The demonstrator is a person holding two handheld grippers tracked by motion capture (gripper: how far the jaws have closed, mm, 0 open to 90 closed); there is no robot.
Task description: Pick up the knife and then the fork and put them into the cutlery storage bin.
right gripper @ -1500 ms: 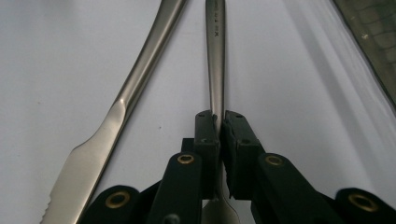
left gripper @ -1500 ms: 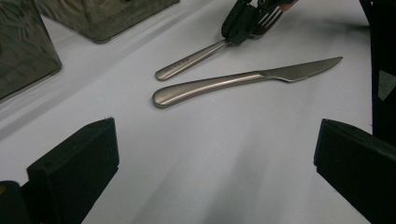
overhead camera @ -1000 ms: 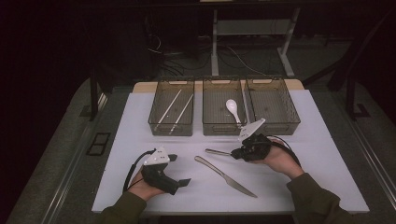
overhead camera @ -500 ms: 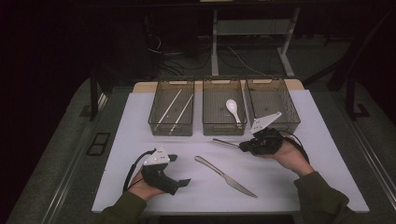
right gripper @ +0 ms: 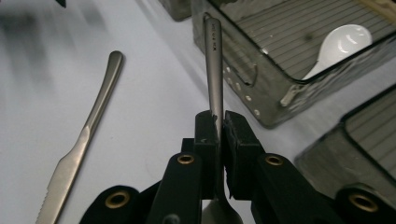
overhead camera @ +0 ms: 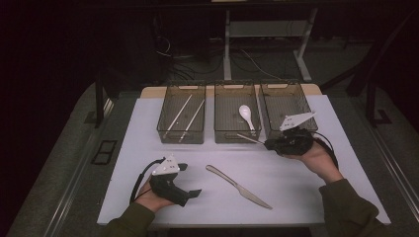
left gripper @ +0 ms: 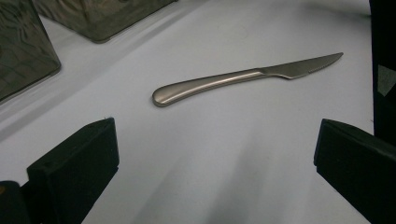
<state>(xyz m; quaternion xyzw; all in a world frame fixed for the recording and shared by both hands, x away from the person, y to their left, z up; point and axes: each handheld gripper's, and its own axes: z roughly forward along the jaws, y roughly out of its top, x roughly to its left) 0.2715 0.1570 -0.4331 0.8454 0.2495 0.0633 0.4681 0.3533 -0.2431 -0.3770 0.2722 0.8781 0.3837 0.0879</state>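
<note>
The right gripper (overhead camera: 269,144) is lifted just in front of the middle bin (overhead camera: 236,112), its fingers (right gripper: 208,135) pinching a metal utensil (right gripper: 214,74) by the neck. The handle sticks out ahead of the fingers, with its tip close to the bin's near wall; the rounded end shows just below the fingers in the right gripper view, too cut off to tell whether it is a spoon or a fork. A white spoon (overhead camera: 246,115) lies inside that middle bin, and two chopsticks (overhead camera: 184,117) lie in the left bin (overhead camera: 182,111). The right bin (overhead camera: 286,103) stands beside them. A knife (overhead camera: 238,186) lies flat on the white surface (overhead camera: 138,143), between the two hands. The left gripper (overhead camera: 193,183) rests low on the surface near the knife's handle, its fingers (left gripper: 74,168) spread wide with nothing between them.
</note>
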